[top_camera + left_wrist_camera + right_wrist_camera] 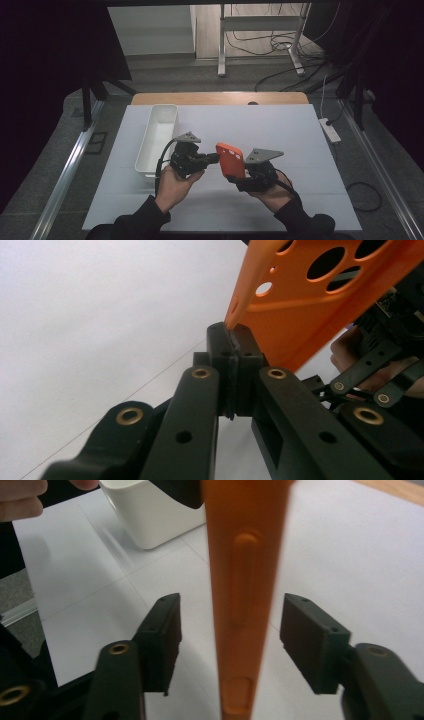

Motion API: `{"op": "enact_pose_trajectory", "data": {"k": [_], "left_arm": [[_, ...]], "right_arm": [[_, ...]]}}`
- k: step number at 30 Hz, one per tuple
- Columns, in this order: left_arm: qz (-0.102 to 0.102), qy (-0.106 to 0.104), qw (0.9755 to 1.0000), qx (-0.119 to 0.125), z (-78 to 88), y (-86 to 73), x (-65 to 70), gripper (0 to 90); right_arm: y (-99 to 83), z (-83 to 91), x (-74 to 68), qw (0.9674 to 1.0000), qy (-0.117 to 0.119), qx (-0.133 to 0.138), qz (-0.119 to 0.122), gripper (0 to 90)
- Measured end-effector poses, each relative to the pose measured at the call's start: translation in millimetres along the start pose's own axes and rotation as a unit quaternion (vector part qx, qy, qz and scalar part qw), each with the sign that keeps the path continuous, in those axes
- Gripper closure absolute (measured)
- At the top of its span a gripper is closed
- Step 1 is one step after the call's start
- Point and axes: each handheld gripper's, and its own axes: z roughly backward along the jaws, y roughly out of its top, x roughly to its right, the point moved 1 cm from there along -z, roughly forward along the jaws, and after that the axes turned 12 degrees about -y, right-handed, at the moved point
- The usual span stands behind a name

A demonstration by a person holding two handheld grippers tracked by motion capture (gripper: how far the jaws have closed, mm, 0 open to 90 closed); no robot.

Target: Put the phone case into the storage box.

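While my left tongs (232, 342) pinch the edge of the orange phone case (230, 160), it stands upright above the counter (300, 140), right of the white bin (157, 137). My right tongs (230, 645) gape around it, pads off.

An orange phone case (230, 160) with round camera holes stands on edge in the air, right of the white bin (157, 137).
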Motion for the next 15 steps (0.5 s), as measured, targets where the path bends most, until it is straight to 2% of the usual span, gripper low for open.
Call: {"op": "enact_pose_trajectory", "data": {"k": [4, 7, 10, 15], "left_arm": [[-0.001, 0.007, 1.0000, -0.002, -0.4, -0.4, -1.0, 89.6], [-0.003, 0.011, 0.9999, -0.002, -0.5, -0.6, -1.3, 89.6], [-0.003, 0.013, 0.9999, -0.002, -0.1, -0.9, -2.2, 89.5], [-0.004, 0.016, 0.9999, 0.001, 1.9, -1.0, -3.5, 89.5]], "right_arm": [[-0.5, -2.3, 0.4, 0.9998, 0.011, -0.016, -0.004, 27.5], [-0.7, -2.4, 0.9, 0.9998, 0.012, -0.017, -0.005, 24.3], [-0.7, -1.0, 2.3, 0.9998, 0.013, -0.013, -0.009, 17.3], [-1.4, 0.7, 4.1, 0.9998, 0.013, -0.014, -0.011, 14.3]]}}
